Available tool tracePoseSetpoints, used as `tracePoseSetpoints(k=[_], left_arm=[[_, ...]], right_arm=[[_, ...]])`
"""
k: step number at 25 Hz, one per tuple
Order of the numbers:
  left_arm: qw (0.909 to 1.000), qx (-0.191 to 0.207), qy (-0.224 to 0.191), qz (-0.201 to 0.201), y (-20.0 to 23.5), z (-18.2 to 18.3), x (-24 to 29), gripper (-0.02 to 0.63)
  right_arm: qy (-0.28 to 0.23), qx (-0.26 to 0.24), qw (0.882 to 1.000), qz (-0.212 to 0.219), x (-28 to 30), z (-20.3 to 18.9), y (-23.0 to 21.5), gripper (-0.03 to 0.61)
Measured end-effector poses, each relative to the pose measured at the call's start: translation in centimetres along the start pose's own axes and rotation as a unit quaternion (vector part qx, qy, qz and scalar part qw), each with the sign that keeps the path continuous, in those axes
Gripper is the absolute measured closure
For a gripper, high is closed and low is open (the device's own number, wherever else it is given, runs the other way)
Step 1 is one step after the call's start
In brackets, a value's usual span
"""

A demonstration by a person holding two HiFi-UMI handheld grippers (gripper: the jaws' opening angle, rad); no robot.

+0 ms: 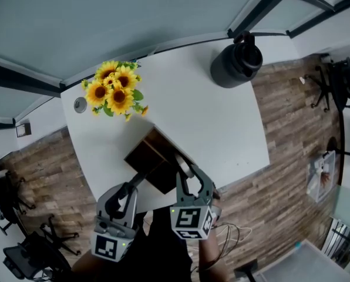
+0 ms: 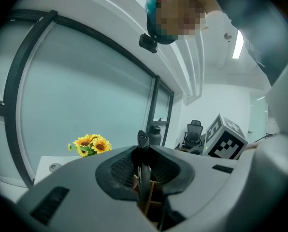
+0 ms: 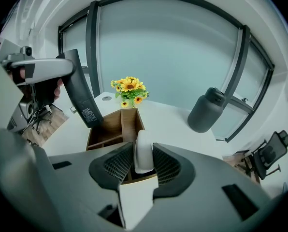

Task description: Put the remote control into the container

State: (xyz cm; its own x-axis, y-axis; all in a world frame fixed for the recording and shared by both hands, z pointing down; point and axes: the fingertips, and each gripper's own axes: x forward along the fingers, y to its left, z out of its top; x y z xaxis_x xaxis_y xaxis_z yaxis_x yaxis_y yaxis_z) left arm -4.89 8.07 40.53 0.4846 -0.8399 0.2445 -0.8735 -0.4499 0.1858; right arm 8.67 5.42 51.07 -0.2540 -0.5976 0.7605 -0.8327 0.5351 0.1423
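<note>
**A:** Where's the black remote point(image 2: 142, 151)?

**B:** Edge-on between the left gripper's point(image 1: 127, 194) jaws, which are pressed onto it. Its end sticks out past the fingertips. In the right gripper view it hangs tilted, with its lower end by the box's point(image 3: 116, 124) left wall. I can't tell whether they touch.

**A:** And the right gripper point(image 1: 194, 184)?

**B:** Its jaws pinch a white remote point(image 3: 144, 149), which stands upright between them over the box's near edge. I can't tell whether it reaches inside.

**A:** The box itself?

**B:** Open, wooden and divided, on the table point(image 1: 210, 128) near its edge, with sunflowers point(image 1: 115, 90) beyond.
</note>
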Motion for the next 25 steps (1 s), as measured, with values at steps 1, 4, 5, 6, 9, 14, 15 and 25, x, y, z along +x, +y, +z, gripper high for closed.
tracePoseSetpoints(k=[1,4,5,6,9,14,15,25], left_arm=[[1.0000,0.000,0.000,-0.001,0.0,0.0,-0.1,0.535],[1.0000,0.002,-0.003,-0.003,-0.1,0.3,-0.3,0.535],[1.0000,0.003,-0.004,-0.004,-0.1,0.4,-0.4,0.535],[1.0000,0.003,-0.004,-0.004,-0.2,0.4,-0.5,0.535],[0.9999,0.004,-0.009,-0.004,-0.2,0.8,-0.7,0.535],[0.9999,0.007,-0.014,-0.005,-0.3,1.2,-1.1,0.535],[0.9999,0.007,-0.014,-0.005,-0.3,1.2,-1.2,0.535],[0.9997,0.011,-0.022,-0.003,-0.5,1.7,-2.0,0.535]], right_arm=[[-0.001,0.000,1.000,-0.001,-0.1,0.1,-0.1,0.457],[-0.004,0.006,1.000,-0.003,-0.4,0.3,0.1,0.457],[-0.005,0.007,1.000,-0.003,-0.5,0.4,0.1,0.457],[-0.006,0.007,1.000,-0.003,-0.6,0.5,0.2,0.457],[-0.010,0.011,1.000,-0.006,-1.0,0.8,0.0,0.457],[-0.017,0.014,1.000,-0.015,-1.8,1.1,-0.3,0.457],[-0.017,0.014,1.000,-0.016,-1.9,1.1,-0.3,0.457],[-0.025,0.012,0.999,-0.025,-2.9,1.5,-0.3,0.457]])
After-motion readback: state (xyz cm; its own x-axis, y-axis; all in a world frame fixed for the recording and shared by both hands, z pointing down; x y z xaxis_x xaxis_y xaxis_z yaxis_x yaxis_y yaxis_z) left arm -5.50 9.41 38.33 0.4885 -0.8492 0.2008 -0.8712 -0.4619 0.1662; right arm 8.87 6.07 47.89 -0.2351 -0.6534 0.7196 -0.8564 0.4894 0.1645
